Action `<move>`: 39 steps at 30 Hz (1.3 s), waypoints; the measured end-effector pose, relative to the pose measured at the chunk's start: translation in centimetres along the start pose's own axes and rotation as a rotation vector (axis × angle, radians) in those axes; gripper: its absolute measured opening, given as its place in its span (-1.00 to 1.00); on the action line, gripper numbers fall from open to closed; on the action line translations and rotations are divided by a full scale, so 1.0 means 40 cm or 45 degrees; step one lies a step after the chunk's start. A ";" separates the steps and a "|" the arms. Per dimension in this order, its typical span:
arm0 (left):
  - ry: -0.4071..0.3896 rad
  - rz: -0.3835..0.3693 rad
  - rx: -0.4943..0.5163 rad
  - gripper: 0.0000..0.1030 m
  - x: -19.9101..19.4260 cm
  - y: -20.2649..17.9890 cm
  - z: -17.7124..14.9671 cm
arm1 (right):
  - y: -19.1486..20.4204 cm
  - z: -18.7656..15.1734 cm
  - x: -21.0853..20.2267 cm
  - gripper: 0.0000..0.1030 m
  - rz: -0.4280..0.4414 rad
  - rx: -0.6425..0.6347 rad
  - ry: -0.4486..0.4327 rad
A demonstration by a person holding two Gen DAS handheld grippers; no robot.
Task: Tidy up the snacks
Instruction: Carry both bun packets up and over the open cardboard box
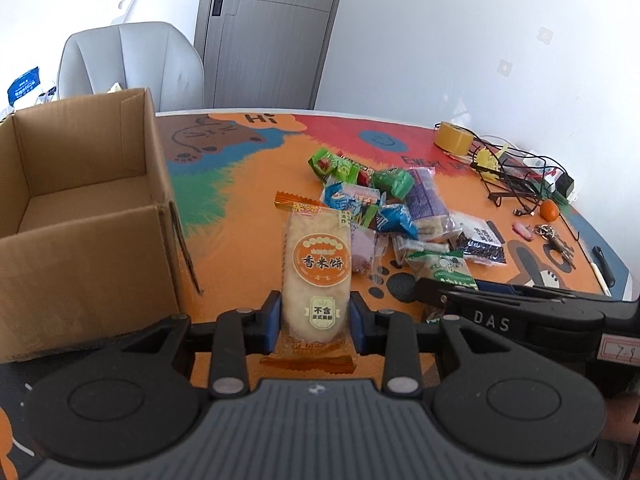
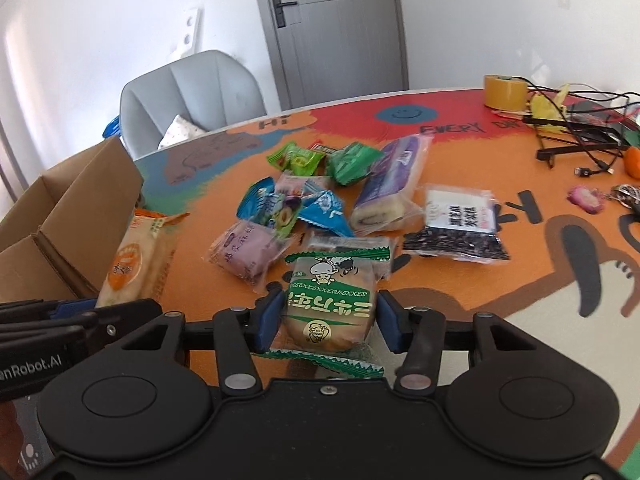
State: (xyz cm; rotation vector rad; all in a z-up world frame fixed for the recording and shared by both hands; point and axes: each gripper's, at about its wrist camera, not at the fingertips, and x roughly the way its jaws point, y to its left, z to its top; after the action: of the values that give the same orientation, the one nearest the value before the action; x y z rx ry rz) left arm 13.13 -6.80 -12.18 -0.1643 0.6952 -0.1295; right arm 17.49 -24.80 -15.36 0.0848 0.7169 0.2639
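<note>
A long rice cracker packet (image 1: 316, 268) with an orange label sticks out from my left gripper (image 1: 316, 316), which is shut on its near end, above the orange table mat (image 1: 240, 248). To its left stands an open, empty cardboard box (image 1: 80, 272). My right gripper (image 2: 330, 320) is shut on a green-and-white cake packet (image 2: 330, 292) at the near edge of a pile of several wrapped snacks (image 2: 320, 184). In the right wrist view the left gripper (image 2: 80, 312) and the rice cracker packet (image 2: 136, 260) show at the left, beside the box (image 2: 60, 208).
A yellow tape roll (image 1: 452, 138), a black stand with tangled cables (image 1: 516, 172), an orange fruit (image 1: 549, 210), keys (image 1: 548, 232) and a pen (image 1: 604, 260) crowd the table's right side. A grey chair (image 1: 128, 60) stands behind the box.
</note>
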 end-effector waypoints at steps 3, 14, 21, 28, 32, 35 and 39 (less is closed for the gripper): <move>-0.030 -0.004 0.019 -0.35 -0.017 -0.010 0.005 | -0.001 0.003 -0.018 -0.02 0.009 0.002 -0.019; -0.127 0.019 0.020 -0.35 -0.090 -0.015 0.031 | 0.028 0.034 -0.080 -0.02 0.043 -0.002 -0.117; -0.198 0.045 0.027 -0.35 -0.151 -0.010 0.053 | 0.051 0.056 -0.112 -0.02 0.076 -0.004 -0.176; -0.271 0.077 0.024 -0.35 -0.219 0.014 0.078 | 0.088 0.075 -0.140 -0.02 0.116 -0.027 -0.218; -0.307 0.104 0.013 -0.35 -0.249 0.031 0.086 | 0.112 0.087 -0.152 -0.02 0.135 -0.046 -0.243; -0.324 0.128 0.001 -0.35 -0.264 0.044 0.091 | 0.131 0.096 -0.161 -0.02 0.151 -0.062 -0.260; -0.353 0.162 -0.016 -0.35 -0.287 0.069 0.096 | 0.159 0.105 -0.169 -0.02 0.170 -0.088 -0.278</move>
State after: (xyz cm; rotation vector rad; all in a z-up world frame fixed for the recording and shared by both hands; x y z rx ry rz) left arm 7.06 -1.68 -2.62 -0.1460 0.4282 0.0199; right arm 14.04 -20.44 -6.81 0.0940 0.4851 0.4005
